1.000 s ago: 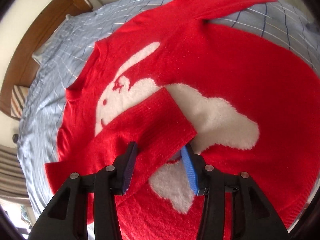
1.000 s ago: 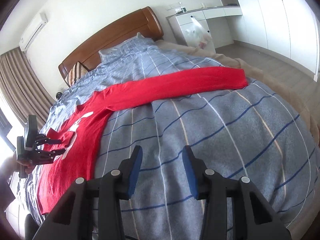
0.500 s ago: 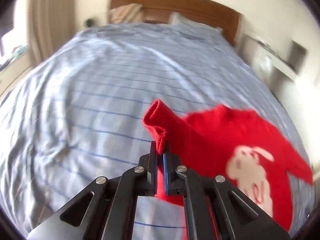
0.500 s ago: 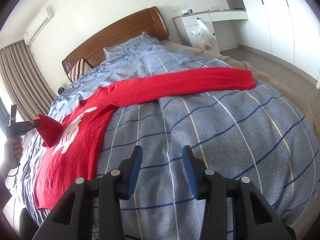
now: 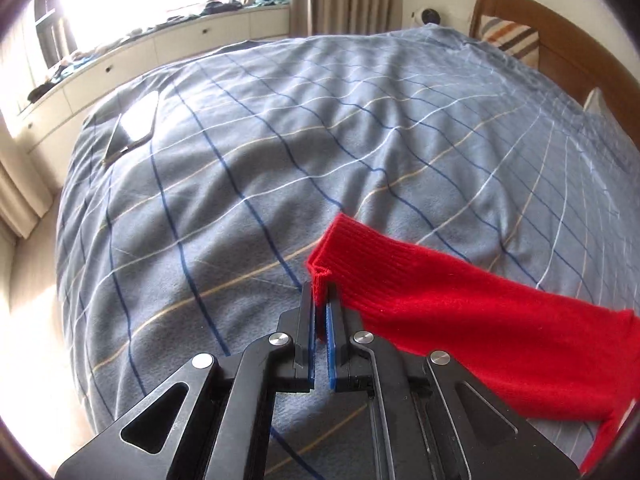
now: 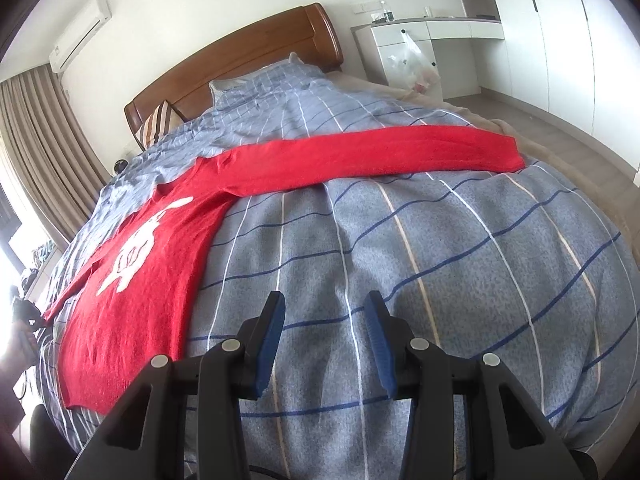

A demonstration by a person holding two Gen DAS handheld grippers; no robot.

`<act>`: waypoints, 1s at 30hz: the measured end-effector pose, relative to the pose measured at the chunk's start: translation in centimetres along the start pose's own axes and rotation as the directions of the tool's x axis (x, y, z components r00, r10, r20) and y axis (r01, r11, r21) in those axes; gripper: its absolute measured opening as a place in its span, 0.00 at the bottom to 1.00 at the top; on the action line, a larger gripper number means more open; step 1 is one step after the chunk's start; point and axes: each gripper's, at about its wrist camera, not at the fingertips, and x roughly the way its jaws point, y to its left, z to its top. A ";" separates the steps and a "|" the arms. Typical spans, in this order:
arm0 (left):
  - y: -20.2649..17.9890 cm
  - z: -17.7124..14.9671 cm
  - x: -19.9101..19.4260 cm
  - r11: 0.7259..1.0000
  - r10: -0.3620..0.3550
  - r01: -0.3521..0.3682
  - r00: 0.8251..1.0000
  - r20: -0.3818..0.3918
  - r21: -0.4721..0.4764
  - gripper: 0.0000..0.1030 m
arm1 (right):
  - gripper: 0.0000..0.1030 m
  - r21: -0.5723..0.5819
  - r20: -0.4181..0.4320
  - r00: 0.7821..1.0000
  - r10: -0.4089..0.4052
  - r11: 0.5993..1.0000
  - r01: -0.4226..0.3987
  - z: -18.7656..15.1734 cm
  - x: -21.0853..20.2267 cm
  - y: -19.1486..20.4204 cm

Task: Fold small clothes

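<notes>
Sleeve-laying step, I'd say: left gripper (image 5: 319, 294) w/ fingers clenched on the red sweater's (image 6: 160, 256) cuff (image 5: 340, 248) over the bed (image 5: 280, 140), right gripper (image 6: 325, 326) released and idle nr the other sleeve (image 6: 380, 152); next probably needs that cuff set flat on the sweater's body.

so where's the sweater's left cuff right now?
Left wrist view, just right of centre: the cuff is pinched in the left tool, held out over the grey checked bedspread, sleeve trailing right.
</notes>
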 end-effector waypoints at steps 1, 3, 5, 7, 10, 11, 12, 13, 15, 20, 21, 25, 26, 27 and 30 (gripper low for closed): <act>-0.1 -0.2 0.3 1.000 0.009 -0.009 1.000 -0.009 0.006 0.02 | 0.40 0.004 -0.002 1.000 -0.002 1.000 0.002 0.0 0.1 -0.1; -0.1 -0.5 1.1 1.000 0.025 -0.025 0.999 -0.028 0.013 0.02 | 0.40 0.008 -0.006 1.000 -0.004 1.000 0.004 0.0 0.2 -0.1; 0.1 -0.9 1.6 1.000 0.026 -0.025 0.999 -0.029 0.008 0.03 | 0.40 0.011 -0.005 1.000 -0.006 1.000 0.006 0.0 0.3 -0.3; 0.1 -1.2 1.9 1.000 0.023 -0.023 1.000 -0.014 0.013 0.03 | 0.40 0.014 -0.002 1.000 -0.010 1.000 0.010 0.0 0.2 -0.4; 0.0 -1.5 2.1 0.999 0.024 -0.024 1.000 0.004 0.031 0.03 | 0.40 0.024 -0.002 1.000 -0.013 1.000 0.013 0.0 0.3 -0.6; 0.0 -1.5 2.1 0.999 0.020 -0.020 1.000 0.004 0.026 0.03 | 0.40 0.026 -0.002 1.000 -0.012 1.000 0.012 0.0 0.3 -0.7; 0.1 -1.5 2.3 1.000 0.016 -0.016 1.000 0.004 0.021 0.03 | 0.40 0.028 -0.002 1.000 -0.012 1.000 0.012 0.0 0.3 -0.8; 0.2 -1.5 2.3 1.000 0.012 -0.012 1.000 0.006 0.020 0.03 | 0.40 0.028 -0.001 1.000 -0.013 1.000 0.013 0.0 0.3 -0.8; 0.2 -1.6 2.4 1.000 0.010 -0.010 1.000 0.015 0.022 0.03 | 0.40 0.031 0.004 1.000 -0.015 0.999 0.015 0.1 0.2 -0.9; 0.3 -1.8 2.3 1.000 0.004 -0.004 0.999 0.033 0.018 0.05 | 0.40 0.042 0.011 1.000 -0.018 0.999 0.017 0.1 0.1 -1.1; 0.4 -1.8 2.2 1.000 -0.001 0.001 0.999 0.036 0.014 0.05 | 0.41 0.043 0.012 1.000 -0.018 0.999 0.018 0.1 0.1 -1.1; 0.8 -1.8 1.7 0.999 -0.037 0.037 0.998 0.052 0.003 0.17 | 0.47 0.048 0.019 1.000 -0.017 0.999 0.017 0.2 0.0 -1.2; 1.0 -1.8 1.5 0.999 -0.053 0.053 0.997 0.051 0.002 0.34 | 0.51 0.048 0.019 1.000 -0.017 0.999 0.017 0.2 0.0 -1.2; 1.1 -1.9 1.0 0.998 -0.060 0.060 0.997 0.053 0.004 0.54 | 0.53 0.052 0.025 1.000 -0.018 0.998 0.016 0.2 -0.2 -1.2; 1.4 -2.5 -1.2 0.997 -0.068 0.065 0.995 0.078 0.035 0.92 | 0.58 0.056 0.043 0.999 -0.024 0.998 0.022 0.3 -0.6 -1.3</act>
